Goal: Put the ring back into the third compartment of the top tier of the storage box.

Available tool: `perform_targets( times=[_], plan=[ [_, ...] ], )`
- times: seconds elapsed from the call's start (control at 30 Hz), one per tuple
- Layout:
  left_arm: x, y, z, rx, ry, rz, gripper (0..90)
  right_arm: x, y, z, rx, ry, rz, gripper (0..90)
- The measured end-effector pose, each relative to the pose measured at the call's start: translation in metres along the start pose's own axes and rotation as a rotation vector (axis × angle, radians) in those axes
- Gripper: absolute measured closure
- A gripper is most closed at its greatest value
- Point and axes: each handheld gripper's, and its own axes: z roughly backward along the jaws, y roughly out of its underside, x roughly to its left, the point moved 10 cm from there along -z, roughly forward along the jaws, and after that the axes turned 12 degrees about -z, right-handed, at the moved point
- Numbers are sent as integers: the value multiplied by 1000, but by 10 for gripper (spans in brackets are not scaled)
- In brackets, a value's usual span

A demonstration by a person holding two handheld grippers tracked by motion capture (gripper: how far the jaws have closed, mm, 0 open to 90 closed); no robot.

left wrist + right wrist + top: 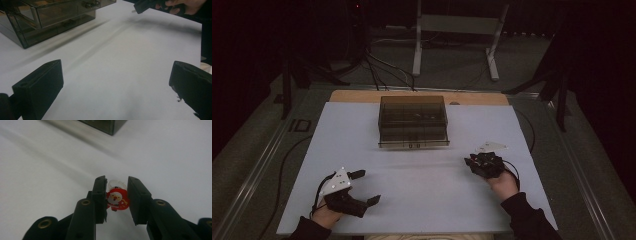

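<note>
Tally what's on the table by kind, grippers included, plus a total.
Smoky see-through drawer box: 1
Red Santa ring with a clear band, between the right gripper's jaws: 1
Grippers: 2, left gripper with jaws wide apart, right gripper closed on the ring
Total: 4

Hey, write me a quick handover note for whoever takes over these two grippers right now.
Right gripper: shut on a small Santa ring, red figure on a clear band, held between its fingers just above the white table.
Left gripper: open, nothing between its fingers, resting near the table's front left.
Smoked-plastic drawer box: mid table toward the far edge, drawers look closed.
Done: ring picked up.
Left: probably open a drawer with the free gripper and put the ring inside.
</note>
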Motion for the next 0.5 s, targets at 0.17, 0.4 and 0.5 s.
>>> perform_targets(
  times=[0.17,0.4,0.5],
  plan=[
    [0,0,0,0,0,1,0,4,-1,5,8,-30,11,697],
    [0,0,0,3,0,1,0,9,-7,16,2,-75,33,697],
    [0,0,0,1,0,4,0,9,-10,21,-10,-79,35,697]
  ],
)
